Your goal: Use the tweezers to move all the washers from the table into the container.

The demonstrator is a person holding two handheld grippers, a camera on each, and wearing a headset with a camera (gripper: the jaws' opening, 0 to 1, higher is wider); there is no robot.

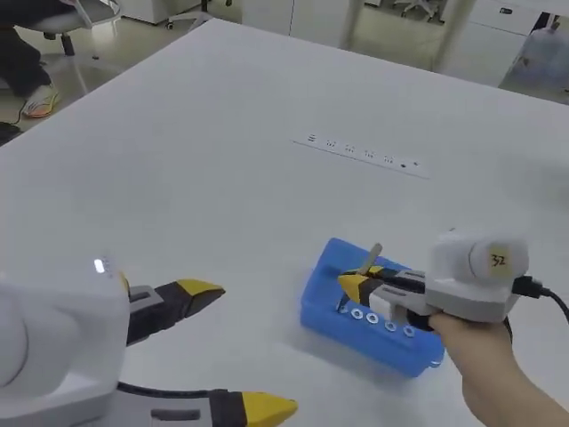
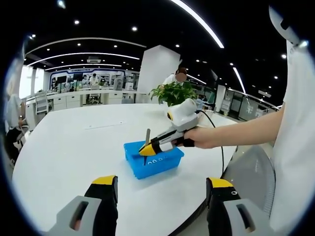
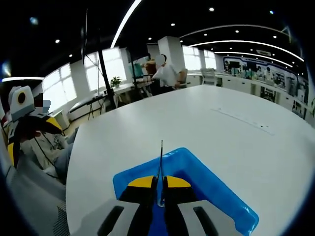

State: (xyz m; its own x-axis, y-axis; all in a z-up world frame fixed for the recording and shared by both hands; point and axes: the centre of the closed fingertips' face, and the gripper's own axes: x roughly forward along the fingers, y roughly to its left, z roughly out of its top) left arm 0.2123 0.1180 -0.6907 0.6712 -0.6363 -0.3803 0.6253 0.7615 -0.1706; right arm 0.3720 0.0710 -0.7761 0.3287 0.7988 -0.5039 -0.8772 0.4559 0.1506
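Pinching thin tweezers [image 3: 161,155] in the right gripper [image 3: 158,186], jaws closed tight on them. Hovering low over the blue container [image 1: 320,298] on the white table [image 1: 222,133], with tweezers poking forward and up past the yellow tips. Row of small washers [image 1: 382,322] inside the container, along its near wall, right under that gripper. Holding left gripper [image 1: 236,349] spread wide open above bare tabletop, well apart from the container, off to its left in the head view.

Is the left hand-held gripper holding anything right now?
No, the left hand-held gripper is open, with nothing between its jaws.
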